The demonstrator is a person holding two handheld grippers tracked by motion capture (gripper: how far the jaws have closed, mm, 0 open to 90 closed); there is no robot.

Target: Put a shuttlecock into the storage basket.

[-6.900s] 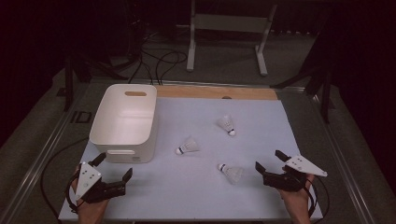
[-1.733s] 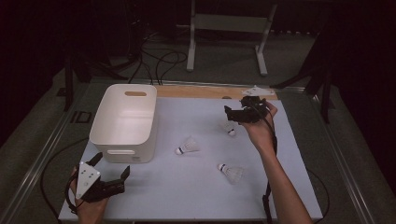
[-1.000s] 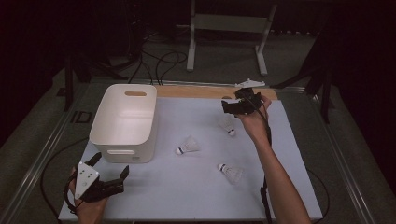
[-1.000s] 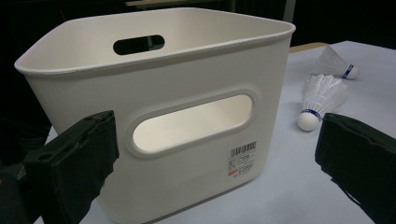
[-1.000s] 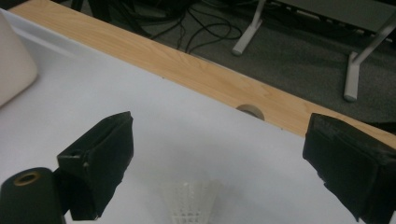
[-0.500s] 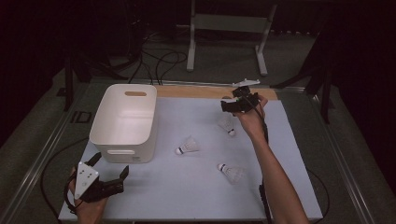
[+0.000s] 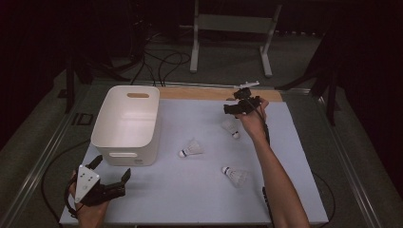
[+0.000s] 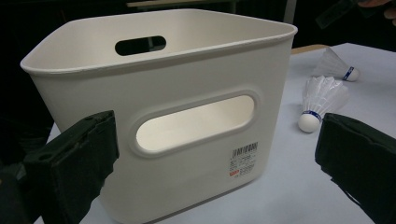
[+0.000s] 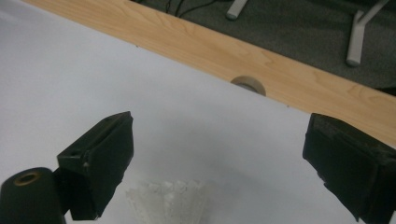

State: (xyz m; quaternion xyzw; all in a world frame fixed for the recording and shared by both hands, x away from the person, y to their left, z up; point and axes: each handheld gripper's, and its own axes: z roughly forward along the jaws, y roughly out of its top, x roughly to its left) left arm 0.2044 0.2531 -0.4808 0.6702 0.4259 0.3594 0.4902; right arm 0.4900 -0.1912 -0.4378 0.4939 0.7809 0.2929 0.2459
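The table [image 7: 290, 199] carries a white bin [image 7: 126, 124] on its left side, likely the place for the three shuttlecocks lying loose to its right. The right gripper [image 7: 234, 110], jaws spread wide, hovers over the far shuttlecock [image 7: 230, 128], ready to close on its feathers. The left gripper [image 7: 110, 186] rests wide open near the bin.

Shuttlecock [image 9: 169, 199] cut by bottom edge
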